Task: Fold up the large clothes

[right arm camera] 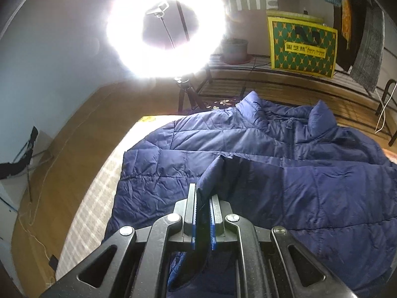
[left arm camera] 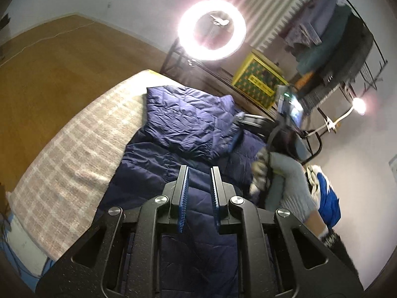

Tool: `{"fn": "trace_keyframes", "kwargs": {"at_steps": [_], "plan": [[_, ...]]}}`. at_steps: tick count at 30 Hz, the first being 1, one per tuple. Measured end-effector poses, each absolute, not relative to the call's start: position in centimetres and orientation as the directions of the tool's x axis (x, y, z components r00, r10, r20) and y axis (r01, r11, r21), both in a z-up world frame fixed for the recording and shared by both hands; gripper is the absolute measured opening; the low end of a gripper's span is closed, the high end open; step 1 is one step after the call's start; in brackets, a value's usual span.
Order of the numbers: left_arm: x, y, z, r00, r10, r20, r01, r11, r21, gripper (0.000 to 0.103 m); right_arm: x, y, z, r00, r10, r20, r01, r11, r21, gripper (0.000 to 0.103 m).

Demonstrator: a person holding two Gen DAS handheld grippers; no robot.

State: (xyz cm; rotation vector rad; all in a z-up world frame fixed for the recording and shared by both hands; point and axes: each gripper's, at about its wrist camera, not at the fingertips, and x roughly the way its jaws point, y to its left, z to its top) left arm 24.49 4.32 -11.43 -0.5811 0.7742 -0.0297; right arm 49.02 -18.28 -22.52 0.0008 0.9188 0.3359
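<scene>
A navy quilted puffer jacket [left arm camera: 183, 124] lies on a plaid-covered mattress [left arm camera: 82, 144], one part folded over the body. In the right wrist view the jacket [right arm camera: 285, 168] lies front up with its zipper and collar at the far side. My left gripper [left arm camera: 199, 171] is open and empty, hovering above the jacket's lower part. My right gripper [right arm camera: 203, 196] is shut on a fold of the jacket's fabric and lifts it a little. The right gripper also shows in the left wrist view [left arm camera: 238, 126], holding the jacket's edge.
A bright ring light [left arm camera: 212, 29] on a tripod stands beyond the mattress. A yellow and green box [right arm camera: 304, 47] sits on a metal rack. Clothes hang on a rack [left arm camera: 332, 32] at the right. Wooden floor [left arm camera: 49, 62] lies to the left. The person's arm [left arm camera: 287, 181] is at the right.
</scene>
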Motion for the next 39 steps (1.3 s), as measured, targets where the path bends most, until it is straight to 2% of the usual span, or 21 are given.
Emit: {"fn": "trace_keyframes", "kwargs": {"at_steps": [4, 5, 7, 8, 9, 22, 25, 32, 34, 39], "plan": [[24.6, 3.5, -11.3, 0.709, -0.239, -0.663, -0.161, 0.861, -0.483, 0.014, 50.3, -18.3, -24.3, 0.527, 0.351, -0.774, -0.283, 0.931, 0.230, 0.007], [24.6, 3.4, -11.3, 0.706, -0.245, -0.665, -0.158, 0.860, -0.485, 0.014, 50.5, -18.3, -24.8, 0.513, 0.381, -0.769, -0.287, 0.921, 0.264, 0.013], [24.7, 3.4, -11.3, 0.703, -0.244, -0.668, -0.157, 0.863, -0.480, 0.014, 50.8, -18.4, -25.3, 0.500, 0.410, -0.763, -0.284, 0.910, 0.303, 0.035], [24.7, 3.4, -11.4, 0.702, -0.239, -0.671, -0.158, 0.866, -0.474, 0.014, 50.8, -18.7, -25.3, 0.504, 0.409, -0.761, -0.274, 0.911, 0.308, 0.056], [24.7, 3.5, -11.4, 0.701, -0.236, -0.673, -0.159, 0.869, -0.470, 0.014, 50.5, -19.0, -25.0, 0.519, 0.405, -0.752, -0.267, 0.913, 0.308, 0.062], [23.0, 5.5, -11.6, 0.700, -0.245, -0.671, -0.152, 0.867, -0.475, 0.015, 43.1, -29.4, -16.9, 0.644, 0.384, -0.662, -0.219, 0.921, 0.322, 0.062], [22.6, 6.4, -12.4, 0.687, -0.290, -0.666, -0.147, 0.842, -0.519, 0.029, 40.2, -32.1, -14.6, 0.677, 0.354, -0.645, -0.208, 0.933, 0.294, 0.062], [21.5, 7.8, -14.0, 0.659, -0.321, -0.680, -0.156, 0.826, -0.542, 0.032, 31.8, -37.8, -10.7, 0.726, 0.296, -0.621, -0.201, 0.955, 0.219, 0.062], [20.9, 8.5, -14.6, 0.649, -0.355, -0.673, -0.149, 0.808, -0.570, 0.038, 28.6, -39.9, -10.3, 0.735, 0.280, -0.618, -0.194, 0.959, 0.204, 0.062], [18.5, 9.7, -16.0, 0.629, -0.404, -0.664, -0.130, 0.788, -0.603, 0.043, 20.7, -45.8, -11.0, 0.734, 0.252, -0.630, -0.137, 0.964, 0.226, 0.064]]}}
